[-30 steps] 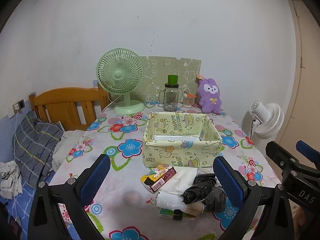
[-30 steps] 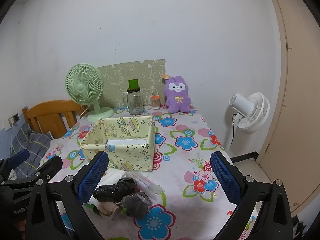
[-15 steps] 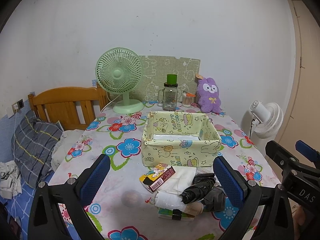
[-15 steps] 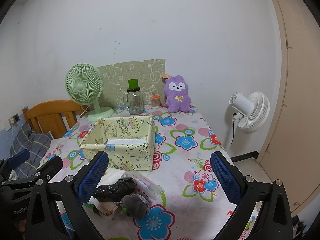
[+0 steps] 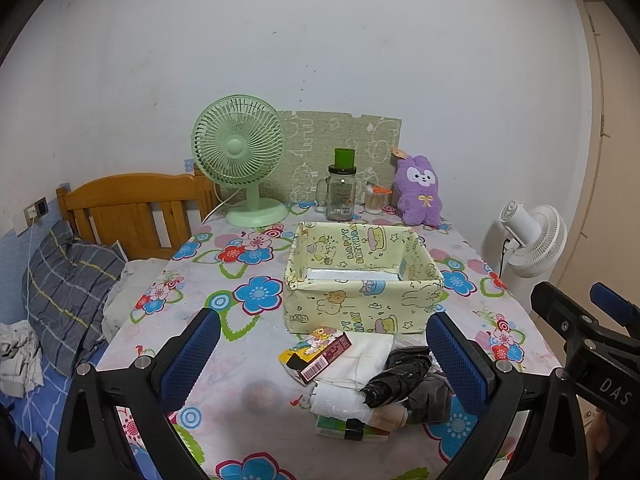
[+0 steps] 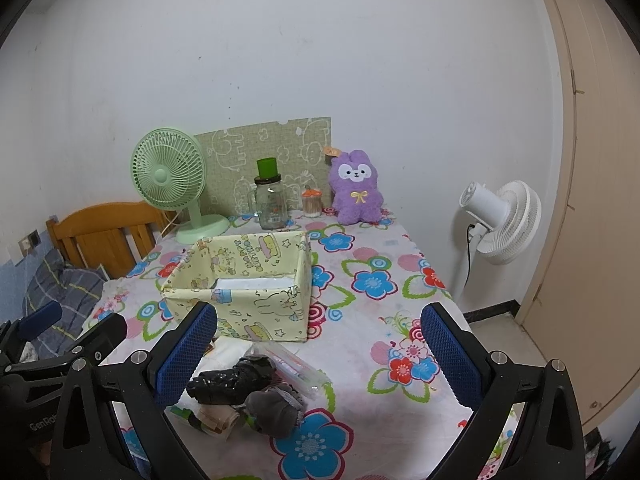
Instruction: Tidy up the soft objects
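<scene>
A yellow cartoon-print fabric box (image 5: 362, 294) (image 6: 244, 300) stands open on the flowered table, with a flat white item inside. In front of it lies a pile: a black bundle (image 5: 396, 378) (image 6: 234, 374), a grey sock (image 5: 430, 396) (image 6: 276, 406), white folded tissues (image 5: 360, 356), a white roll (image 5: 340, 400) and a small printed carton (image 5: 318, 352). A purple plush rabbit (image 5: 418, 192) (image 6: 356, 188) sits at the back. My left gripper (image 5: 324, 360) is open, above the pile. My right gripper (image 6: 316, 356) is open, just right of the pile.
A green desk fan (image 5: 240, 160), a glass jar with a green cap (image 5: 342, 192) and a toothpick holder (image 5: 376, 200) stand along the back. A white floor fan (image 6: 500, 220) stands right of the table. A wooden headboard (image 5: 132, 208) and bedding are on the left.
Both grippers stay open and almost still; the left view has drifted slightly, nothing on the table has moved.
</scene>
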